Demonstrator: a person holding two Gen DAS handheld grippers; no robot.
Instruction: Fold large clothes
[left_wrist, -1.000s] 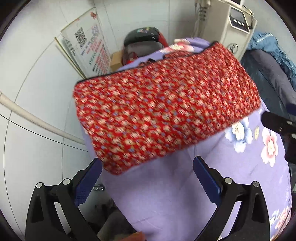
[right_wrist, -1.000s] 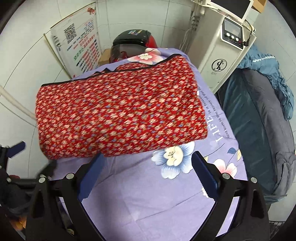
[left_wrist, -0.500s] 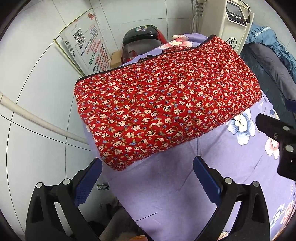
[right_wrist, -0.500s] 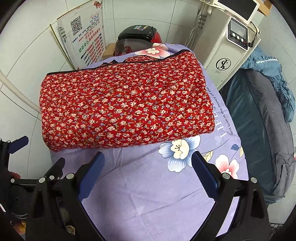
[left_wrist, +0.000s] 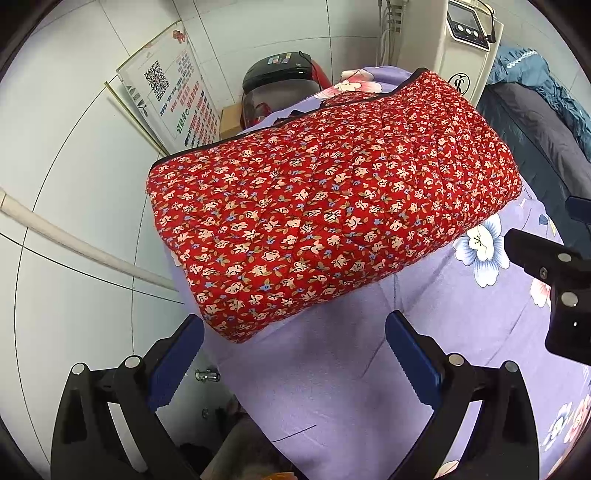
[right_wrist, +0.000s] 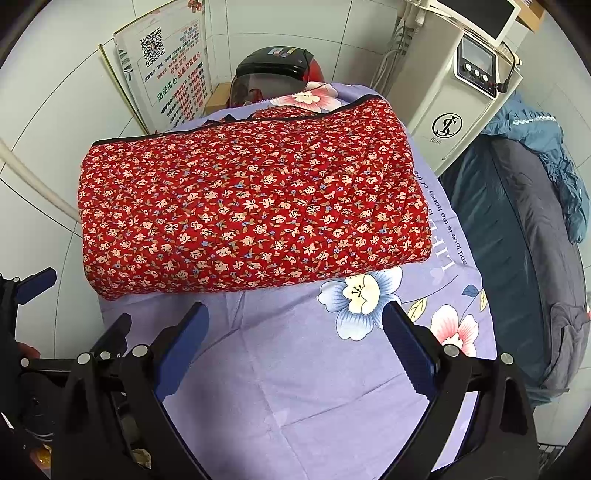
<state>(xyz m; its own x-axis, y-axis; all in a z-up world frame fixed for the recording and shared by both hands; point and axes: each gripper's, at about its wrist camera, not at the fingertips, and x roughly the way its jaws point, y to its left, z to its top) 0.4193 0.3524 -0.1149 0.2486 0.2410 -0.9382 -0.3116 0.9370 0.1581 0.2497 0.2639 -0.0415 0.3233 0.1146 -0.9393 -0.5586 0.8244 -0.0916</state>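
A red quilted garment with small flowers (left_wrist: 332, 206) lies folded into a thick rectangle on a table under a lilac flowered sheet (left_wrist: 332, 387). It also shows in the right wrist view (right_wrist: 255, 218). My left gripper (left_wrist: 293, 354) is open and empty, just short of the garment's near left corner. My right gripper (right_wrist: 295, 347) is open and empty, above the bare sheet (right_wrist: 314, 387) in front of the garment's near edge. The right gripper's body shows at the right of the left wrist view (left_wrist: 554, 280).
A white tiled wall with a pipe (left_wrist: 85, 251) and a printed sign (right_wrist: 166, 62) is at left. A black and red helmet (right_wrist: 273, 74) lies behind the table. A white machine (right_wrist: 458, 92) and a dark blue covered couch (right_wrist: 517, 240) are at right.
Both grippers have drawn back from the folded garment and risen a little. The garment lies still.
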